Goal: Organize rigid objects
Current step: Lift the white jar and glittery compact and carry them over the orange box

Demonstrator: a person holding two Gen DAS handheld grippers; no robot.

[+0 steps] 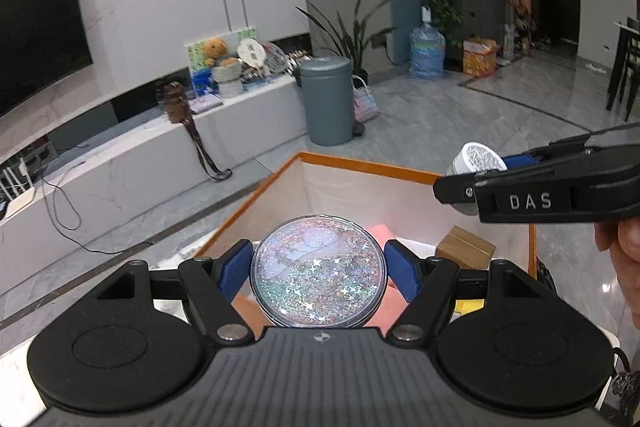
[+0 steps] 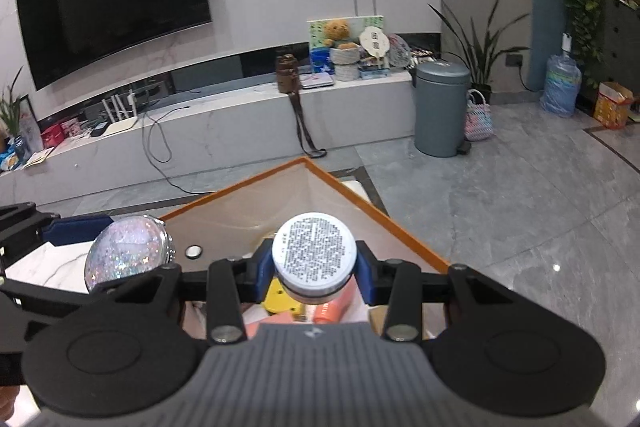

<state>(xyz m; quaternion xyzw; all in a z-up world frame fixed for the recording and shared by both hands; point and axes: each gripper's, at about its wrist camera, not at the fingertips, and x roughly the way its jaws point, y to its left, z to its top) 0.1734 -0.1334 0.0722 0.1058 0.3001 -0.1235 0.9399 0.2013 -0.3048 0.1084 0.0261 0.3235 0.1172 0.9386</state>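
In the left wrist view, the left gripper (image 1: 319, 269) clamps a round glitter-filled case (image 1: 319, 271) between its blue pads, above the orange-rimmed box (image 1: 362, 163). In the right wrist view, the right gripper (image 2: 314, 269) grasps a small white jar (image 2: 314, 253), printed base facing the camera, over the same box, with the glitter case just to its left.

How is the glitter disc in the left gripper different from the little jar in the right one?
The glitter disc is broad, flat and clear with sparkly stars; the jar is narrower, taller and white, its face covered in print. The disc spreads its gripper's jaws wide; the jar's stand close. Both are round, gripped by blue pads above the orange-rimmed box.
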